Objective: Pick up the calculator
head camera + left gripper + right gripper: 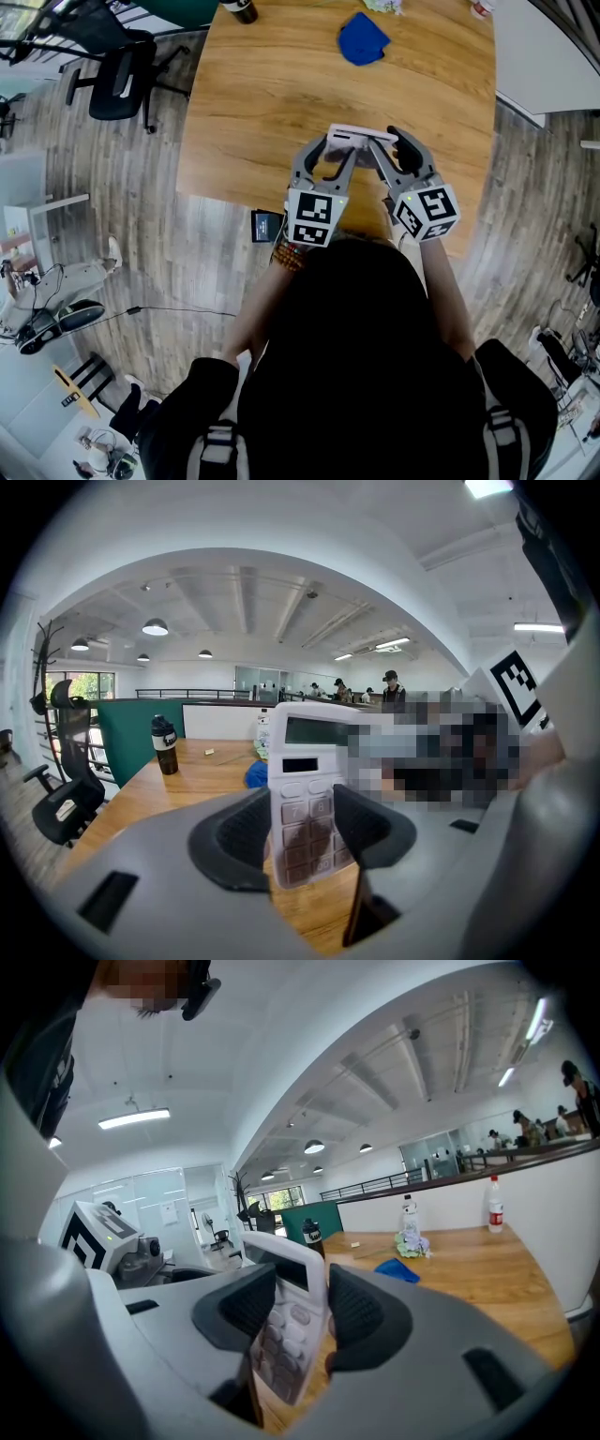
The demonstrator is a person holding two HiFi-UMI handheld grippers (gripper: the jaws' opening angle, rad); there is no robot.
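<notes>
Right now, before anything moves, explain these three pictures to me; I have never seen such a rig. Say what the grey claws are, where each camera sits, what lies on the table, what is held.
No robot arm here: a person holds a grey two-jaw gripper in each hand, each bearing a marker cube. The top-down picture comes from a camera on the person's head: left gripper at its left, right gripper at its right. The other two pictures come from cameras riding on those grippers, looking along their jaws. On the light brown wooden table lies a crumpled blue cloth, and a black bottle stands at the far end. Both grippers are shut on the white calculator with pale keys, holding it roughly upright, off the table.
</notes>
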